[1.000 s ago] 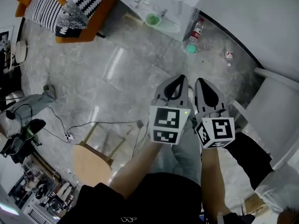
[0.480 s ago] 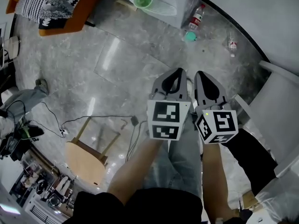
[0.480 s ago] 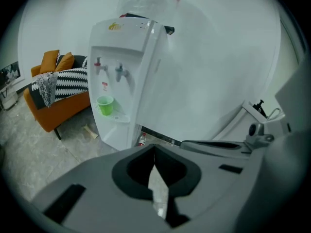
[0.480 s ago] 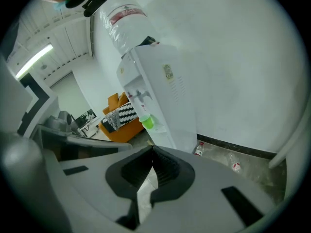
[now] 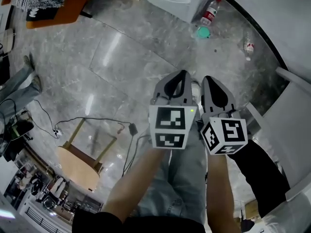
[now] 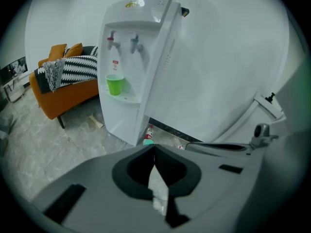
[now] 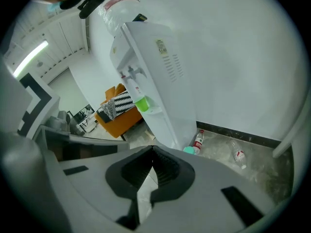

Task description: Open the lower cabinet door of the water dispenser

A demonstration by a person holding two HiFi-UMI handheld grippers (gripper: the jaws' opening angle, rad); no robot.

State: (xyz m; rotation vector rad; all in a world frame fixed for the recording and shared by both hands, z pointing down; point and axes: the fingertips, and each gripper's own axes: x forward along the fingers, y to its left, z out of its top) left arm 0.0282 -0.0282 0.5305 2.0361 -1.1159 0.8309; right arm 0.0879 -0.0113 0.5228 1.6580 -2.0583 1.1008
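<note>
Both empty: left gripper (image 5: 181, 76) and right gripper (image 5: 209, 81) pressed together, water dispenser (image 6: 155, 72) well off at 12 o'clock. Looks like the approach step; next needs closing in on its lower cabinet door (image 6: 119, 123).

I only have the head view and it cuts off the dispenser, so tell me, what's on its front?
Observer: The left gripper view shows two taps above a green cup on the tray.
Operator: Is the lower door open yet?
Observer: No, the lower front looks flush, with nothing swung out.
Operator: Anything on top?
Observer: A water bottle, seen in the right gripper view.
</note>
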